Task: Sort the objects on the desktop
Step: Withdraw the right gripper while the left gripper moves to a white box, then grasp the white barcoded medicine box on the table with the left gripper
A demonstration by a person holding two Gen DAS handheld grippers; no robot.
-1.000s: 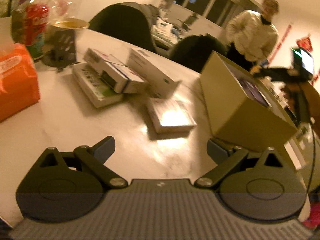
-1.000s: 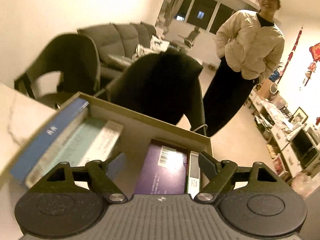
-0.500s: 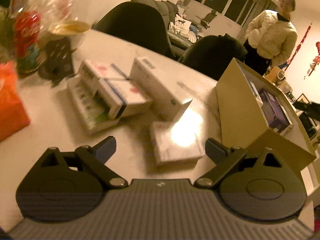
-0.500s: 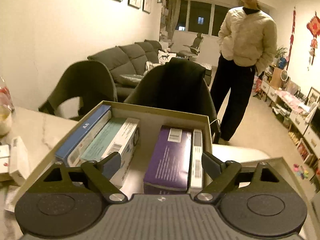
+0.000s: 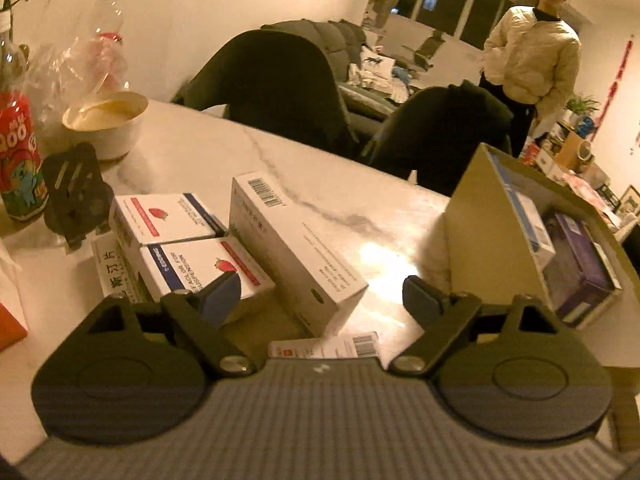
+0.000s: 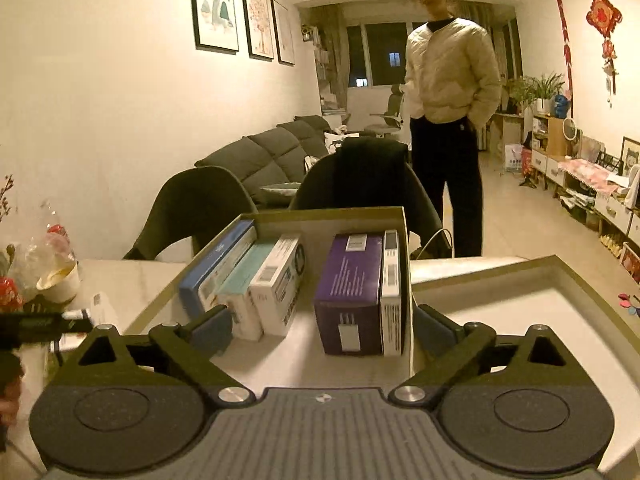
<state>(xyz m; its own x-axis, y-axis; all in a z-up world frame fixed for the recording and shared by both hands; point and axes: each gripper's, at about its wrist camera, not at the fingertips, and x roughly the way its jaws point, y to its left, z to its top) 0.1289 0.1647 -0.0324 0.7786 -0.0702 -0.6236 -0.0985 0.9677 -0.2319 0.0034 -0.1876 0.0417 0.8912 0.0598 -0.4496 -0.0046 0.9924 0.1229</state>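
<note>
The left gripper (image 5: 320, 294) hangs over the loose cartons on the bench (image 5: 328, 200), its fingers apart and empty though just narrowing, framing the long white carton (image 5: 296, 256), likely the next pick. The right gripper (image 6: 320, 330) has fingers spread wide, just opening and empty, over the sorting box (image 6: 328, 214) at the bench's right, where 5 cartons stand on edge, probably to save room.
</note>
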